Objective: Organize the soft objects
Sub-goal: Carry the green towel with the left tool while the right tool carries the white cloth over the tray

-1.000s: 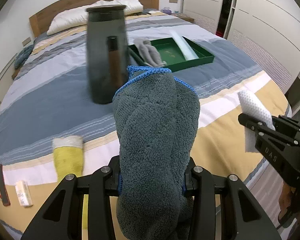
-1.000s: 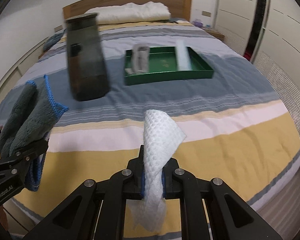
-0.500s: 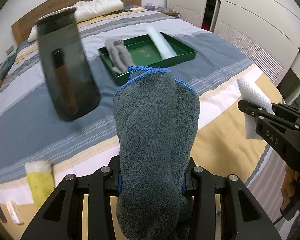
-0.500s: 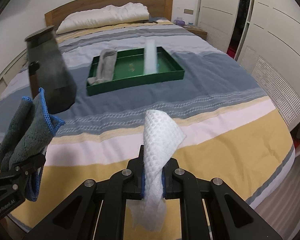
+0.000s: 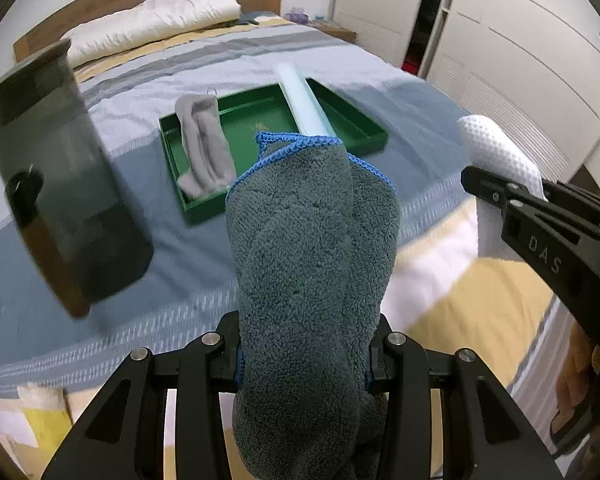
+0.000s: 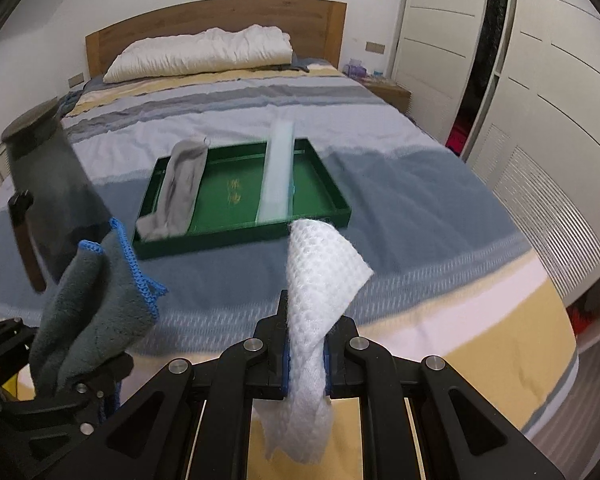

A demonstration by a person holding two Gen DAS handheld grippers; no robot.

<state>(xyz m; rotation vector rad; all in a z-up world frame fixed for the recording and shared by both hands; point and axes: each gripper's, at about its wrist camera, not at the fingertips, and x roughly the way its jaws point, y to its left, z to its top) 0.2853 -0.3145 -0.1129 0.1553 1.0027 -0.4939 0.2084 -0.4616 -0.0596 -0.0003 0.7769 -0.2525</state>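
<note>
My left gripper [image 5: 302,354] is shut on a thick grey towel with blue edging [image 5: 308,248], which stands up between the fingers and hides part of the bed. My right gripper [image 6: 305,354] is shut on a white waffle cloth [image 6: 320,276]. Both are held above the striped bed, short of a green tray [image 6: 320,220] that holds a grey sock [image 6: 180,184] on its left side and a pale rolled strip [image 6: 278,168] on its right. The grey towel [image 6: 96,304] also shows at the left of the right wrist view, the white cloth [image 5: 496,152] at the right of the left wrist view.
A tall dark jug [image 5: 60,184] stands on the bed left of the tray. A white pillow [image 6: 200,54] lies by the wooden headboard. A yellow cloth [image 5: 40,420] lies at the bed's near left edge. White wardrobe doors [image 6: 560,80] line the right side.
Both grippers have travelled forward over the bed with their cloths held; the tray and the jug now look larger and nearer, and the items at the bed's near left edge have slid out of view.
</note>
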